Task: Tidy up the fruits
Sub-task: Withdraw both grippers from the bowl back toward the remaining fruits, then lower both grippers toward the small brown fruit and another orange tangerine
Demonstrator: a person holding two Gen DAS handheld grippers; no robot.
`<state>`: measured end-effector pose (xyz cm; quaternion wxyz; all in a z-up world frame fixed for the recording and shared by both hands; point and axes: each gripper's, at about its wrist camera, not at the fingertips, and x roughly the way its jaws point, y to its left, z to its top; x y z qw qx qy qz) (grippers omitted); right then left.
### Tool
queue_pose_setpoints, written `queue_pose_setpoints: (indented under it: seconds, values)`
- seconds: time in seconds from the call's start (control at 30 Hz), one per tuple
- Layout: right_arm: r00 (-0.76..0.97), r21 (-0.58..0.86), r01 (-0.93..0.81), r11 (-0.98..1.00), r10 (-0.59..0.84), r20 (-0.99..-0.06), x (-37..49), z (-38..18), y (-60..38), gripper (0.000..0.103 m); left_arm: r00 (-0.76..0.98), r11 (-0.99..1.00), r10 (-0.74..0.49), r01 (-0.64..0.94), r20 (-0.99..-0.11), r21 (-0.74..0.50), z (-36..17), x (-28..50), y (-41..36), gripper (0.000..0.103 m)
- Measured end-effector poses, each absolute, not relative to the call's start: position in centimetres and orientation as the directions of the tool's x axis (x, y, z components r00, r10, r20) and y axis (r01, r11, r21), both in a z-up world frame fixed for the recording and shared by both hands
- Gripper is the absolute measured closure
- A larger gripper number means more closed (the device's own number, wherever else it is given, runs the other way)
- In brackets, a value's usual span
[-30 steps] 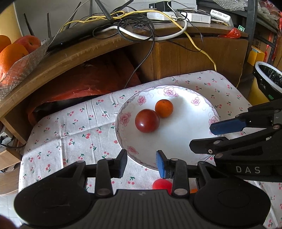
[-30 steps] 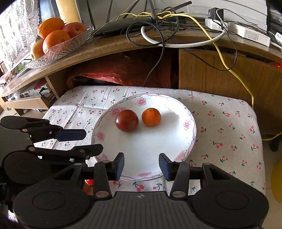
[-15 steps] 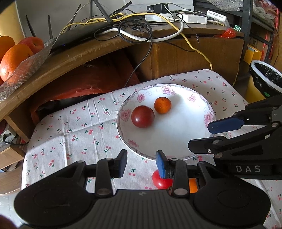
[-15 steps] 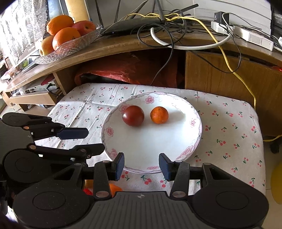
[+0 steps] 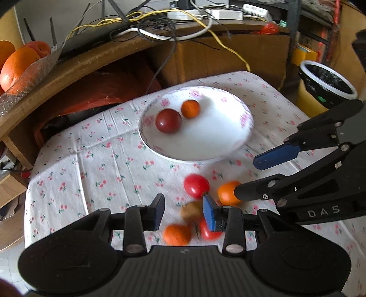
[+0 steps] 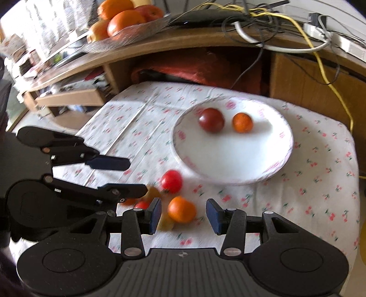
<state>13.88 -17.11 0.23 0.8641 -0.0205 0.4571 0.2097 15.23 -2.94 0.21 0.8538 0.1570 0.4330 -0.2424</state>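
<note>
A white floral plate (image 5: 205, 146) (image 6: 228, 160) holds a dark red tomato (image 5: 168, 120) (image 6: 211, 120) and a small orange (image 5: 190, 109) (image 6: 242, 122). In front of it, loose on the cloth, lie a bright red tomato (image 5: 196, 185) (image 6: 171, 181), an orange (image 5: 227, 193) (image 6: 181, 209), a brownish fruit (image 5: 191, 210), another orange (image 5: 177, 234) and a red fruit (image 5: 207, 232). My left gripper (image 5: 183, 212) is open above the brownish fruit. My right gripper (image 6: 183, 213) is open, with the orange between its fingers, apart from both pads.
A cherry-print cloth (image 5: 91, 160) covers the small table. Behind it a wooden shelf (image 5: 91, 61) carries tangled cables and a glass bowl of oranges and apples (image 6: 123, 20). A lined bin (image 5: 324, 84) stands at the right.
Both grippers have pulled back toward me and away from the plate. The loose fruits in front of the plate, mostly hidden before, have come into view.
</note>
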Motion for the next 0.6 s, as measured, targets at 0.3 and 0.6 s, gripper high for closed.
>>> queue_pose_setpoints:
  seconds: [0.3, 0.6]
  values:
    - [0.408, 0.124, -0.48, 0.868, 0.346, -0.845, 12.4, -2.2, -14.9, 0.064, 0.471, 0.795, -0.298, 0.604, -0.831, 0.058, -0.6, 13.4, -1.4, 0.056]
    - [0.41, 0.125, -0.481, 0.868, 0.349, -0.843, 13.3, -3.4, -14.4, 0.073, 0.437, 0.776, -0.295, 0.628, -0.85, 0.053, -2.1, 13.4, -0.4, 0.056]
